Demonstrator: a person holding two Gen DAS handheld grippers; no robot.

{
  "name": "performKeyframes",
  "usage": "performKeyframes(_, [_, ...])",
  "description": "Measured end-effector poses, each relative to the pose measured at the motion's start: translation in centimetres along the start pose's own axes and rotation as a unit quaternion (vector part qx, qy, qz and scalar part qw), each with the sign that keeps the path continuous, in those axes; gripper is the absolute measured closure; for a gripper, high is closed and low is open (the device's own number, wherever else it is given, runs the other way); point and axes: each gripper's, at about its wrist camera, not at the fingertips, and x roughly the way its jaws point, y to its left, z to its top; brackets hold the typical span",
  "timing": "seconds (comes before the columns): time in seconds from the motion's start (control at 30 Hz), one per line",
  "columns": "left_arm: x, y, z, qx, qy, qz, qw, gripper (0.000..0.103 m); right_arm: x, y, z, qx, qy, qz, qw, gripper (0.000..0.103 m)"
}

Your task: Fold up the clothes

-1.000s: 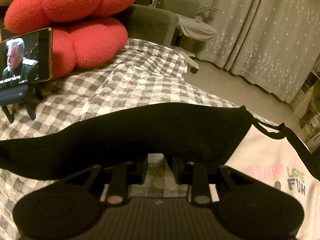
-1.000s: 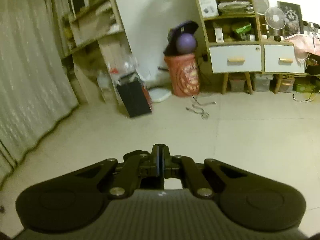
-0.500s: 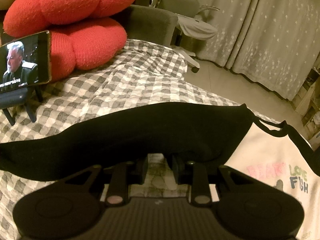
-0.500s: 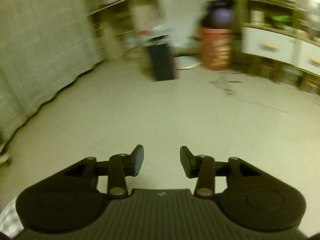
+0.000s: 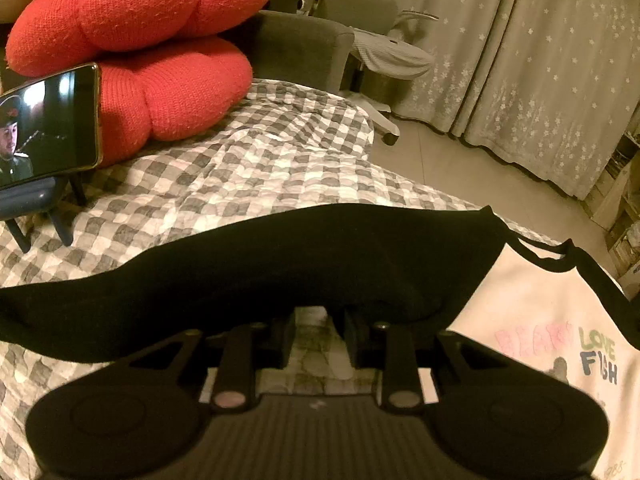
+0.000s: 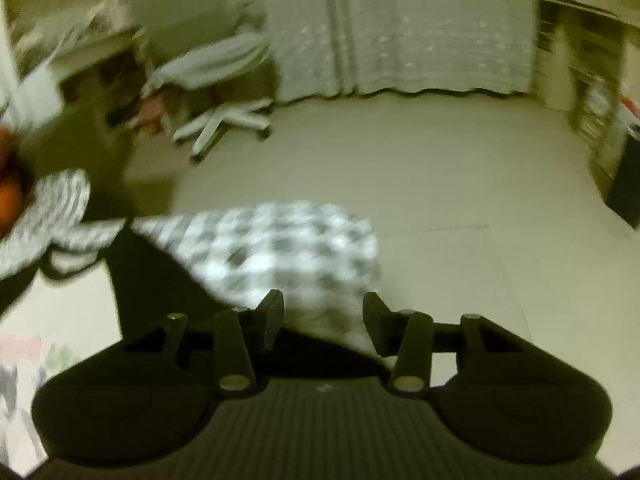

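A cream T-shirt (image 5: 532,320) with black sleeves and a "LOVE FISH" print lies on a grey checked bedspread (image 5: 256,168). In the left wrist view its black sleeve (image 5: 248,272) drapes over my left gripper (image 5: 320,316), whose jaws stand apart with the tips hidden under the cloth. In the blurred right wrist view my right gripper (image 6: 323,320) is open and empty above the other black sleeve (image 6: 152,280) near the bed corner; the cream body (image 6: 60,320) shows at the left.
A red cushion (image 5: 144,40) and a phone on a stand (image 5: 44,128) sit at the bed's far left. An office chair (image 5: 372,40) and curtains (image 5: 540,60) stand beyond the bed. Bare floor (image 6: 440,184) lies past the bed corner.
My right gripper has opened and swung from facing the shelves and floor to over the bed corner and the shirt. My left gripper has stayed still under the sleeve.
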Motion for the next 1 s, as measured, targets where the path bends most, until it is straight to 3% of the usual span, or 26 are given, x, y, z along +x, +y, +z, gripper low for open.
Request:
performKeyframes(0.1, [0.0,0.0,0.0,-0.001,0.001,0.000,1.0000,0.076,0.8,1.6,-0.3,-0.042,0.000,-0.011,0.999,0.056])
performKeyframes(0.13, [0.0,0.0,0.0,0.000,0.001,0.000,1.0000,0.076,1.0,1.7,0.0,-0.045,0.004,-0.013,0.999,0.072])
performKeyframes(0.17, [0.0,0.0,0.0,0.000,0.001,0.000,1.0000,0.076,1.1,1.7,0.2,-0.045,0.006,-0.012,0.999,0.103])
performKeyframes(0.3, [0.0,-0.1,0.0,0.000,0.001,0.001,1.0000,0.076,1.4,3.2,-0.2,-0.097,0.000,-0.056,0.994,0.103])
performKeyframes(0.37, [0.0,0.0,0.0,0.000,0.001,0.001,1.0000,0.076,1.2,3.0,0.1,-0.093,-0.016,-0.071,0.993,0.103])
performKeyframes(0.53, [0.1,-0.1,0.1,0.000,0.001,0.002,1.0000,0.076,1.0,3.4,0.6,-0.098,-0.030,-0.047,0.994,0.101])
performKeyframes(0.6, [0.1,-0.1,0.1,0.001,0.000,0.002,1.0000,0.076,1.2,3.7,0.4,-0.107,-0.025,-0.035,0.993,0.088])
performKeyframes(0.67, [0.0,-0.1,0.1,0.001,0.000,0.002,1.0000,0.076,1.4,4.2,0.1,-0.117,-0.020,-0.025,0.993,0.063])
performKeyframes(0.7, [0.0,-0.1,0.1,0.001,0.001,0.001,1.0000,0.076,1.3,4.3,0.1,-0.117,-0.022,-0.023,0.993,0.061])
performKeyframes(0.83, [0.1,-0.1,0.1,0.001,0.001,0.002,1.0000,0.076,1.7,4.7,0.0,-0.114,-0.014,0.009,0.993,0.061])
performKeyframes(0.9, [0.1,-0.1,0.1,0.001,0.001,0.002,1.0000,0.076,1.8,4.9,-0.5,-0.129,-0.009,0.005,0.992,0.063])
performKeyframes(1.0, [0.1,-0.1,0.1,0.000,0.001,0.002,1.0000,0.076,1.5,4.3,-0.1,-0.115,-0.020,-0.031,0.993,0.081])
